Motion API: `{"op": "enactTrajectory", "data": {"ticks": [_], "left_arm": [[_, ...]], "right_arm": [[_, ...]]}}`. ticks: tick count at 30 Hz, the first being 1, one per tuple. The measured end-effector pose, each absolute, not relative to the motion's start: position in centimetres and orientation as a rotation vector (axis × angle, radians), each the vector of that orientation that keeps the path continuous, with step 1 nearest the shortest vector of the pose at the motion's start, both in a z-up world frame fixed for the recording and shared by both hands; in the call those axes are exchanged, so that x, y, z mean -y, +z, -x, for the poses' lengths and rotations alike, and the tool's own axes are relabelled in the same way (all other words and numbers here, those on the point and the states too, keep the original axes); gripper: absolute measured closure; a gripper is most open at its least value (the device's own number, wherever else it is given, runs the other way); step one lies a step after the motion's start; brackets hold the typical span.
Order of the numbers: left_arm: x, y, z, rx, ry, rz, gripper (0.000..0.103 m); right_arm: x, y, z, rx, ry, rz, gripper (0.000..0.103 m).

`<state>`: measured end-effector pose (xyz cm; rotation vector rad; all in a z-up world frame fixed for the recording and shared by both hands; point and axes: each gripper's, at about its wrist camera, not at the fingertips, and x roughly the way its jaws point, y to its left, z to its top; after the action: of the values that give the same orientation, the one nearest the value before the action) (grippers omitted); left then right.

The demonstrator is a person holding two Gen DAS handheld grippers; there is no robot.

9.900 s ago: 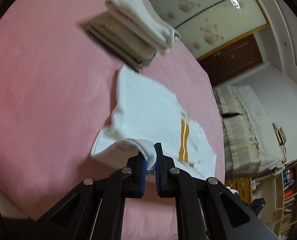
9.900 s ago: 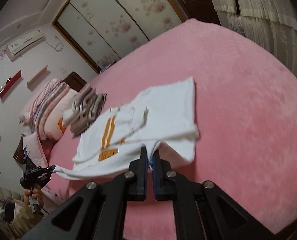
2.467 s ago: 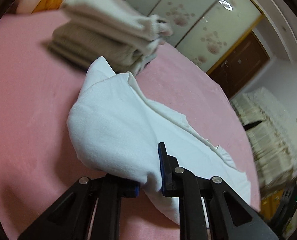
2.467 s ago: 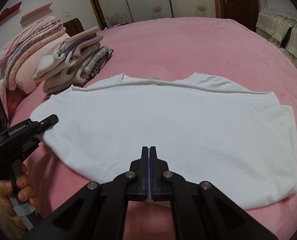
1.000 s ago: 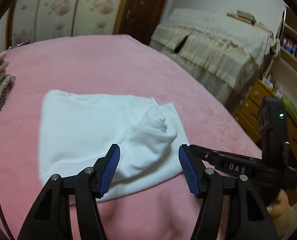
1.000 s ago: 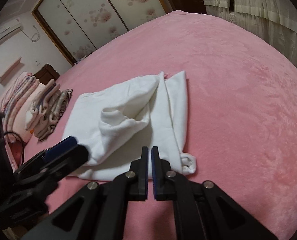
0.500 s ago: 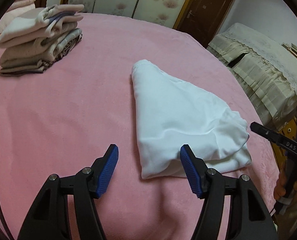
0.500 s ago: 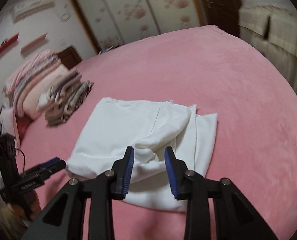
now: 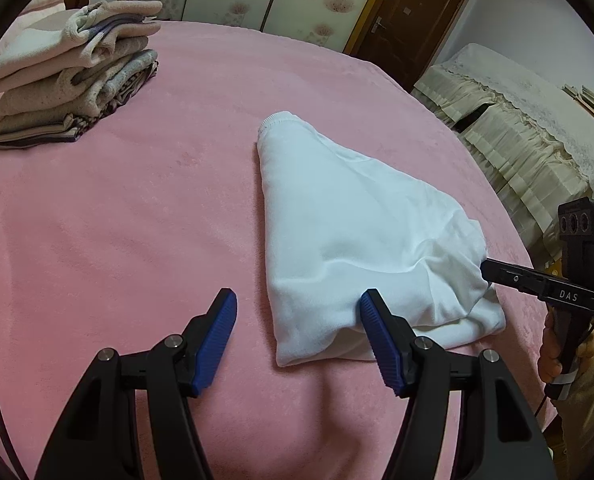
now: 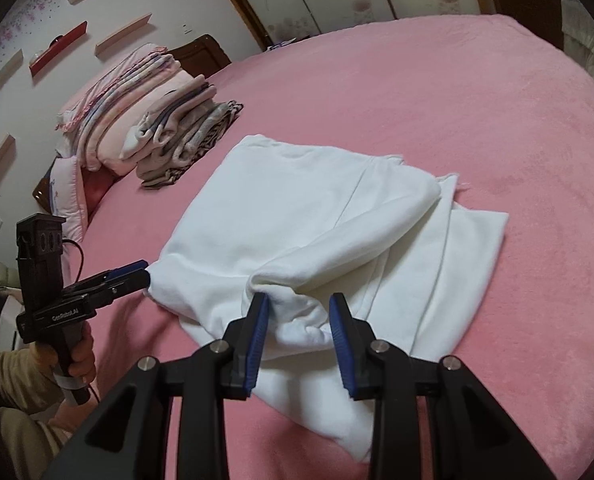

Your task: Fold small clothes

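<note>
A white garment [image 9: 349, 236] lies loosely folded on the pink bed [image 9: 137, 200]; it also shows in the right wrist view [image 10: 317, 224]. My left gripper [image 9: 299, 336] is open, with the garment's near corner between its fingers and the right finger touching the cloth. In the right wrist view the left gripper [image 10: 143, 276] sits at the garment's left corner. My right gripper [image 10: 299, 320] is open around a bunched fold of the garment. In the left wrist view the right gripper [image 9: 487, 270] touches the garment's right edge.
A stack of folded clothes [image 9: 73, 76] sits at the far left of the bed, also in the right wrist view [image 10: 185, 140]. Folded pink bedding [image 10: 113, 108] lies behind it. A cream draped sofa [image 9: 537, 128] stands beyond the bed's right edge.
Both grippers released the garment after folding it and now stand open at its near edge. The right gripper has opened wider and moved onto the bunched fold.
</note>
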<state>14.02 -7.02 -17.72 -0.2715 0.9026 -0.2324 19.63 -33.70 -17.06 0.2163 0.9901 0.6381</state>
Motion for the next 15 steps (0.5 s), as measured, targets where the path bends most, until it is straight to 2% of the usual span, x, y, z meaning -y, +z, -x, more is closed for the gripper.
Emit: {"op": "enactTrajectory", "data": {"ticks": [3, 6, 9, 15], "left_arm": [[7.1, -17.8, -14.1, -0.904, -0.230, 0.274, 0.040], [7.2, -17.8, -14.1, -0.907, -0.228, 0.280, 0.039], [7.2, -18.0, -14.0, -0.909, -0.228, 0.284, 0.039], [7.5, -18.0, -14.1, -0.916, -0.244, 0.275, 0.039]], "right_arm": [[33.7, -17.4, -20.0, -1.018, 0.685, -0.249, 0.071], [33.2, -17.4, -19.4, -1.024, 0.693, -0.212, 0.086], [32.7, -17.0, -18.1, -1.021, 0.633, -0.098, 0.092], [33.6, -15.0, -15.0, -0.918, 0.449, -0.035, 0.097]]}}
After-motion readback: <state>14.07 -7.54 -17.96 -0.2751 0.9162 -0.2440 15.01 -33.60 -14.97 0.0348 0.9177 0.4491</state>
